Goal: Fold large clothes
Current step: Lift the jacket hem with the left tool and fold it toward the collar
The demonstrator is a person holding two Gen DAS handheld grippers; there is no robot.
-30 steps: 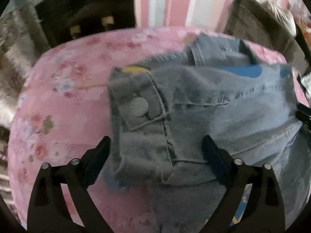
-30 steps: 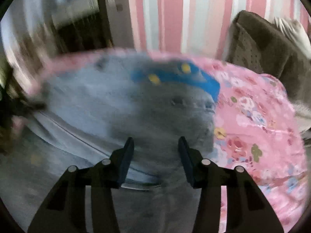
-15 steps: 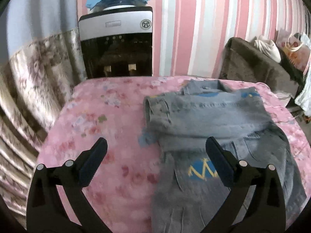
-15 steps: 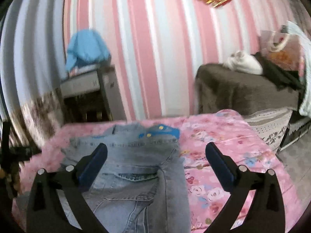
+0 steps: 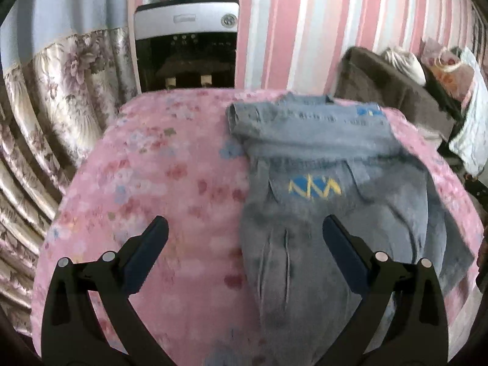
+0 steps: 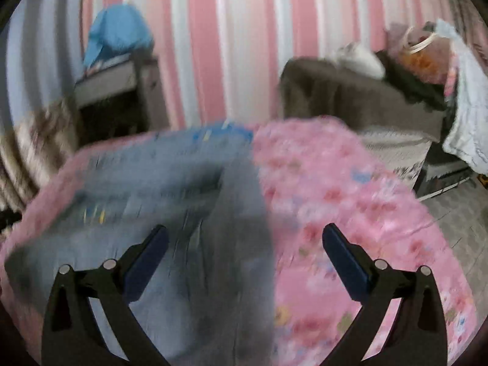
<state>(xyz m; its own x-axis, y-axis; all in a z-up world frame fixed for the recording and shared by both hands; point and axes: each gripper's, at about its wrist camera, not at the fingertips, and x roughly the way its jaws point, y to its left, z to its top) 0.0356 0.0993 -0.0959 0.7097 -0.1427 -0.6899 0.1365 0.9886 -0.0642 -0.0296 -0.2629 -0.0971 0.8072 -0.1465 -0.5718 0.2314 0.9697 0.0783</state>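
Observation:
A grey-blue denim jacket lies on a table under a pink floral cloth, its sleeves folded across the upper part and a blue-and-yellow zigzag patch showing mid-back. My left gripper hovers wide open over the jacket's left edge, nothing between its fingers. In the blurred right wrist view the jacket fills the left half of the table and the pink cloth the right. My right gripper hangs wide open above the jacket's right edge, holding nothing.
A water dispenser with a blue-covered bottle stands behind the table against the pink striped wall. Flowered curtains hang at the left. A brown-covered couch with bags and clothes sits at the back right. Tiled floor shows at the right.
Both grippers let go of the folded sleeves and pulled back and up from the jacket. The right jaws went from half closed to wide; far more of the table and room shows.

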